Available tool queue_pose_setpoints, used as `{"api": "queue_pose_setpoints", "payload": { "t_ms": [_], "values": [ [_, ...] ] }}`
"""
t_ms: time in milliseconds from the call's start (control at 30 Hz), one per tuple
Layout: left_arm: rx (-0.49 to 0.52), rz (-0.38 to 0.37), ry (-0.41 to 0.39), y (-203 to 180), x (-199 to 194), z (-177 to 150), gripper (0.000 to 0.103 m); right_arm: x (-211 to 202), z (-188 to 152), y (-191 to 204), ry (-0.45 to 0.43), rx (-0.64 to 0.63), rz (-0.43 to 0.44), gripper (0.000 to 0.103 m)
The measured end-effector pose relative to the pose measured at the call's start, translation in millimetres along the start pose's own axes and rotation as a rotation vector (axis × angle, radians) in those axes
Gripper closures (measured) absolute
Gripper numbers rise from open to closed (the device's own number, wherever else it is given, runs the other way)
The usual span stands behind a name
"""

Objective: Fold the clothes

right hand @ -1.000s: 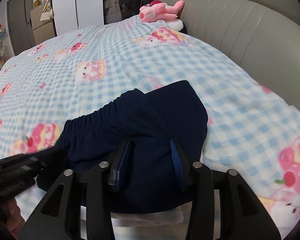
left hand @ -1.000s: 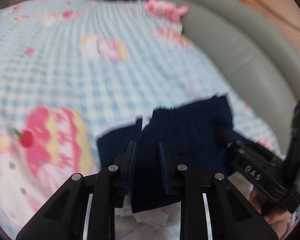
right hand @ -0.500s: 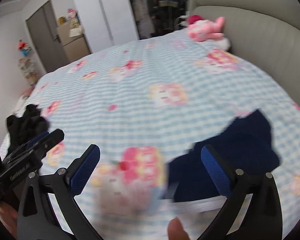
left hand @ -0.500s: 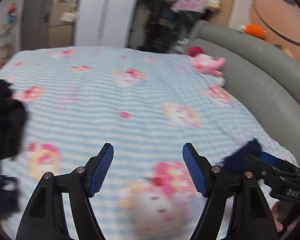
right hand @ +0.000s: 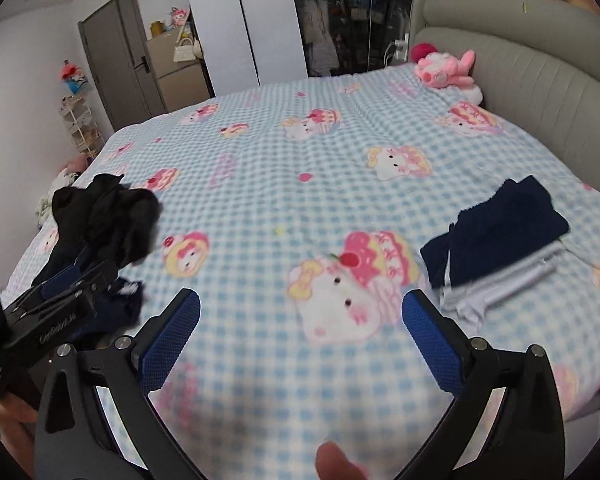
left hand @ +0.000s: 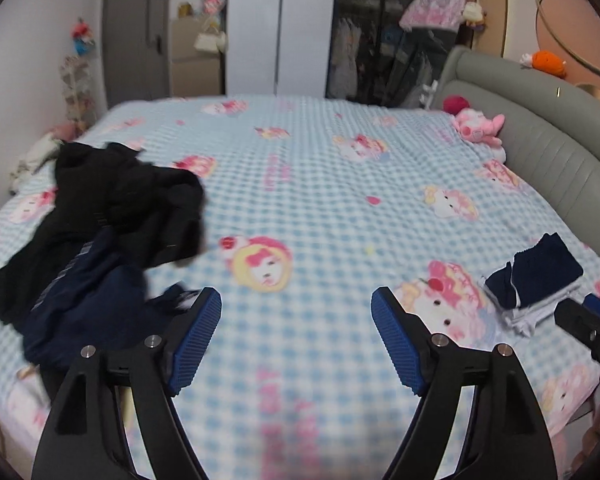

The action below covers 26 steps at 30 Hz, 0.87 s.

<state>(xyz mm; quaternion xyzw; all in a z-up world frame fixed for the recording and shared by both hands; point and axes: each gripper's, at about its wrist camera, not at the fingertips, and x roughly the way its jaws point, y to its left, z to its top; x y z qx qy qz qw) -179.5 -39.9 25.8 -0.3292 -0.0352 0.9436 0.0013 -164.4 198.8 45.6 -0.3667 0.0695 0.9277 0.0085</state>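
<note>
Left wrist view: the left hand-held gripper has just been opening and stands spread, nothing between its pads, above the checked bed. An unfolded dark pile lies left; the folded navy garment lies far right.

Right wrist view: the right hand-held gripper is spread wide, empty; the folded navy garment rests on grey clothing.

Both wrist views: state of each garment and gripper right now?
Folded navy garment: folded, resting on pale folded clothes.
Pale folded clothes: stacked flat on bedspread.
Dark clothes pile: crumpled, unfolded.
Left gripper: open, empty.
Right gripper: open, empty.
</note>
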Motion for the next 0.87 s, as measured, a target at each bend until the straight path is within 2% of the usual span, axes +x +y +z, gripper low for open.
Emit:
{"api": "queue_pose_setpoints", "payload": {
  "t_ms": [67, 133, 333, 433, 567, 733, 867],
  "values": [
    [0.018, 0.006, -0.026, 6.2, -33.0, -21.5, 0.016, -28.1, -20.5, 6.0, -0.046, 0.005, -0.056, 0.001],
    [0.019, 0.024, -0.048, 9.4, -58.6, -35.2, 0.015, -48.3, -40.5, 8.4, -0.058, 0.011, -0.053, 0.001],
    [0.006, 0.026, -0.006, 10.0, -106.7, -87.7, 0.015, -77.7, -101.7, 9.4, 0.015, -0.021, -0.003, 0.001],
    [-0.002, 0.001, 0.033, 2.9, -118.6, -110.3, 0.015, -85.8, -126.3, 2.4, 0.052, -0.014, 0.009, 0.001],
    [-0.028, -0.014, 0.036, -5.3, -128.5, -128.7, 0.015, -88.5, -143.1, -3.9, 0.083, -0.008, 0.038, 0.001],
    [-0.064, -0.028, 0.050, -5.4, -121.6, -135.5, 0.015, -79.2, -151.7, -4.1, 0.127, -0.003, 0.073, 0.001],
    [-0.061, -0.027, 0.051, -5.5, -120.6, -136.0, 0.015, -79.7, -153.1, 1.3, 0.127, -0.021, 0.083, 0.001]
  ]
}}
